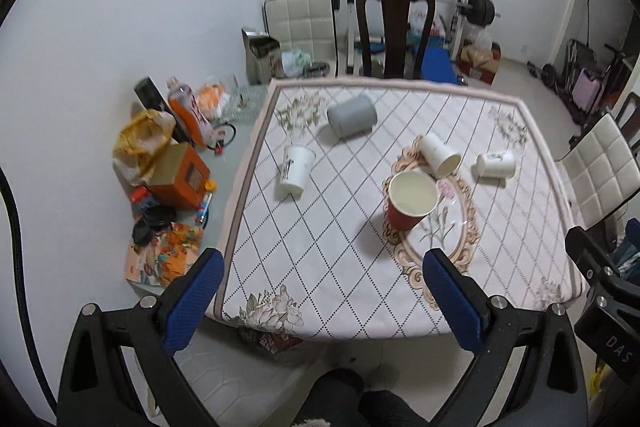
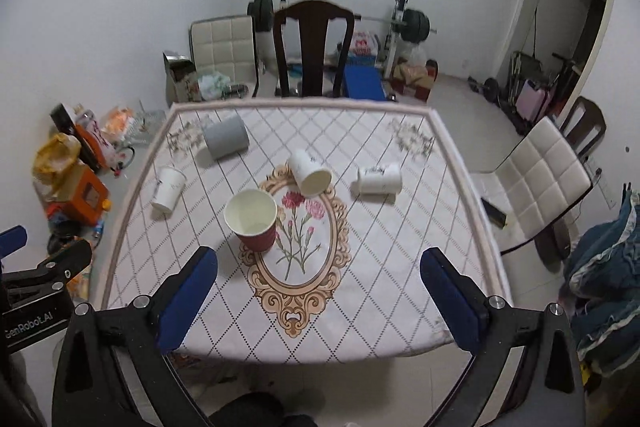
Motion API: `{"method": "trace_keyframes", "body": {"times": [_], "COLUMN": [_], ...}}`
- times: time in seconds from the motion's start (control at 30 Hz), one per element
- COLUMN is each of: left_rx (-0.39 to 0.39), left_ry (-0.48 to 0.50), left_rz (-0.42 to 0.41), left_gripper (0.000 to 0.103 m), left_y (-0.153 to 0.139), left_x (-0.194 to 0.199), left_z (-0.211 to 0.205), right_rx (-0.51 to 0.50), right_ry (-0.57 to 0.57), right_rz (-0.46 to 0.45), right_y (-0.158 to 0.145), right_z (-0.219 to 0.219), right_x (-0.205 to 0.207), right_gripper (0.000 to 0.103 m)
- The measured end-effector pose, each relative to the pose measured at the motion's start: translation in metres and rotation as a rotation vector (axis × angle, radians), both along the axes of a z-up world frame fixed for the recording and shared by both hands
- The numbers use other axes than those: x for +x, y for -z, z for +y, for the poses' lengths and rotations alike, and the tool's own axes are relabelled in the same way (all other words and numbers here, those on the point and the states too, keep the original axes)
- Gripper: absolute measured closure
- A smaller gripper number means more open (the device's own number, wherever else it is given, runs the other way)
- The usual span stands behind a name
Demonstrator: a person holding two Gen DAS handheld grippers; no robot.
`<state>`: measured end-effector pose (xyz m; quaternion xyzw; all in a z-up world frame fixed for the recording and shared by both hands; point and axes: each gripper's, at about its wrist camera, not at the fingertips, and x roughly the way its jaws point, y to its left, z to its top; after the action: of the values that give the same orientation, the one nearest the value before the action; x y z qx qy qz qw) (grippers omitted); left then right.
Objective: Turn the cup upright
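Both tongs, left (image 1: 324, 291) and right (image 2: 320, 291), hung released over the table's (image 2: 400, 307) near edge. Just beyond the upright red cup (image 2: 253, 219), a white cup (image 2: 309, 171) lay sideways, mouth toward the right tongs, likely nearer.

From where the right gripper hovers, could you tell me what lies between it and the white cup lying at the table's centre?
In the right wrist view, between the open right gripper and that white cup there is only bare tablecloth; the upright red cup stands left of that line.
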<state>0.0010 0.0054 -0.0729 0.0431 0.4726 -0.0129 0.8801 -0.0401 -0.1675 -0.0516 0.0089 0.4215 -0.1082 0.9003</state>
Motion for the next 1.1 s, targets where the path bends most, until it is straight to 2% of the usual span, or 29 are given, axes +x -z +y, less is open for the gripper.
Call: {"method": "trace_keyframes", "body": {"times": [0.23,0.43,0.7,1.1], "left_rx": [-0.034,-0.030,-0.016,-0.013], "left_ry": [-0.023,-0.029,-0.061,-0.061], "left_rz": [-0.056,-0.097,-0.116,-0.110], "left_gripper": [0.002,0.002,0.001,0.001], "left_y": [-0.033,-0.053,-0.064,-0.064], "left_x": [-0.029,-0.048,-0.061,-0.067], "left_z": [0.002,0.002,0.005,0.009], "right_rx": [-0.002,-0.009,0.007,0.020], "right_ry": [-0.014,-0.031,-0.059,-0.067], "right_rz": [-0.055,-0.087,-0.107,-0.103], "right_y": [-0.047,-0.069,-0.082,-0.084], "right_z": [0.000,0.001,0.004,0.002], "right_x": [-0.033,-0.050,-0.065,-0.074], "right_gripper": [0.000,0.000,0.000,0.000]}}
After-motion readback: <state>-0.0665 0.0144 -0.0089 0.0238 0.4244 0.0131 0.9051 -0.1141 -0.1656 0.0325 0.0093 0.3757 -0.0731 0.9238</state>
